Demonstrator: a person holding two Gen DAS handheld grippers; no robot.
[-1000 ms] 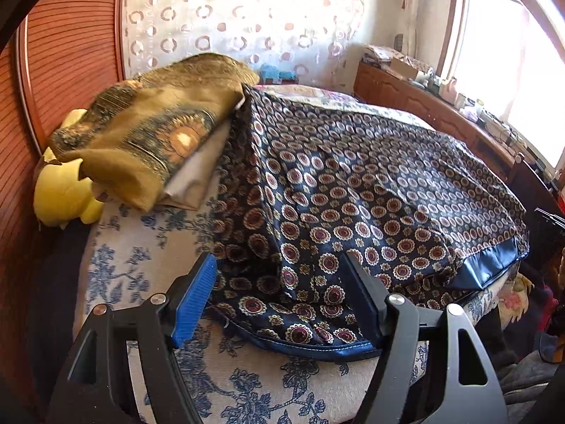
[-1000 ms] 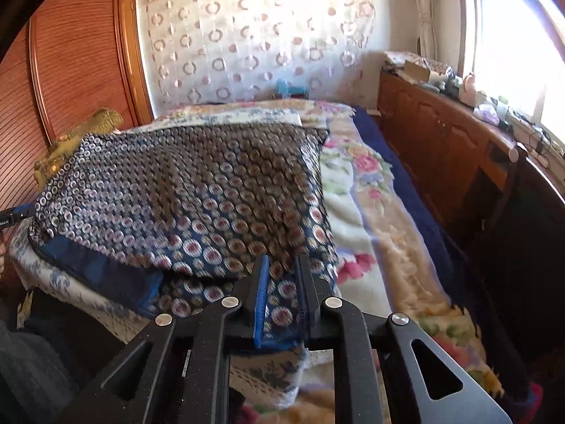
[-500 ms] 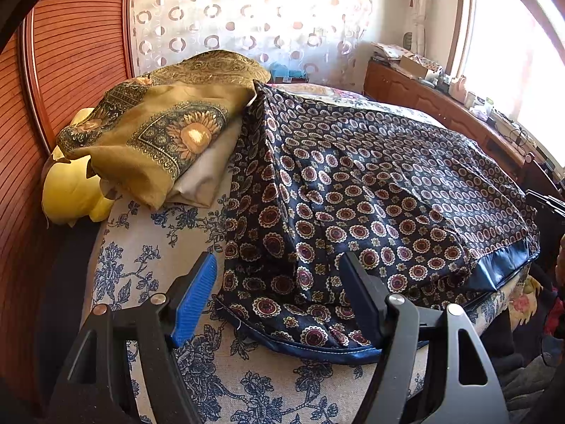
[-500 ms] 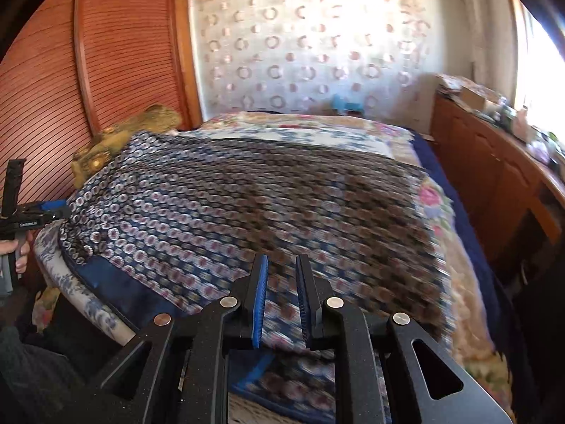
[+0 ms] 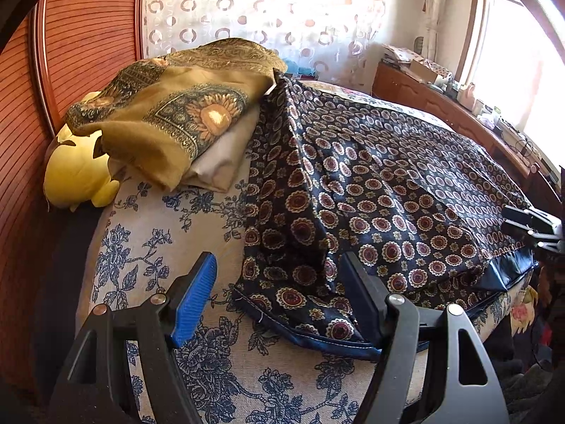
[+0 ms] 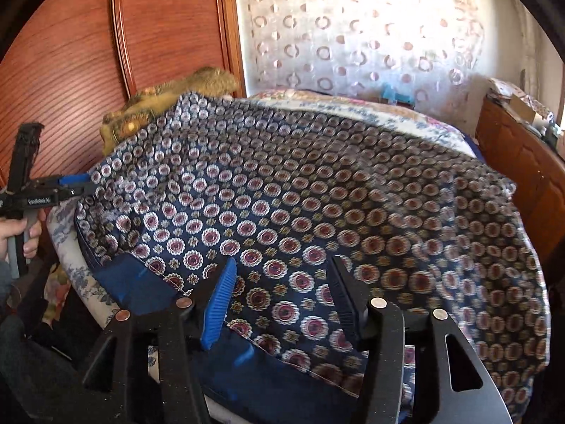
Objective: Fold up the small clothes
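cloth: a dark blue cloth (image 5: 370,190) with red and white round flowers lies spread over the bed (image 5: 169,233), covering most of its near half.
long axis: it runs across the bed along the near edge, from the left gripper's corner to the right gripper's side.
border: a plain blue band (image 6: 141,282) follows the cloth's near edge and hangs slightly over the bed's edge.
left corner: the cloth's near left corner is bunched into loose folds, pointing towards the near edge of the bed.
left gripper: the left gripper (image 5: 279,293) is released, jaws wide, with the folded corner lying between them, the pads not pressing it.
right gripper: the right gripper (image 6: 282,296) has just been opening; its jaws stand apart over the cloth near the blue band, gripping nothing.
far left corner: a mustard shawl (image 5: 176,113) with a sunflower print lies piled on a pale pillow, touching the cloth's far edge.
beside the shawl: a yellow soft toy (image 5: 77,176) sits at the bed's left edge.
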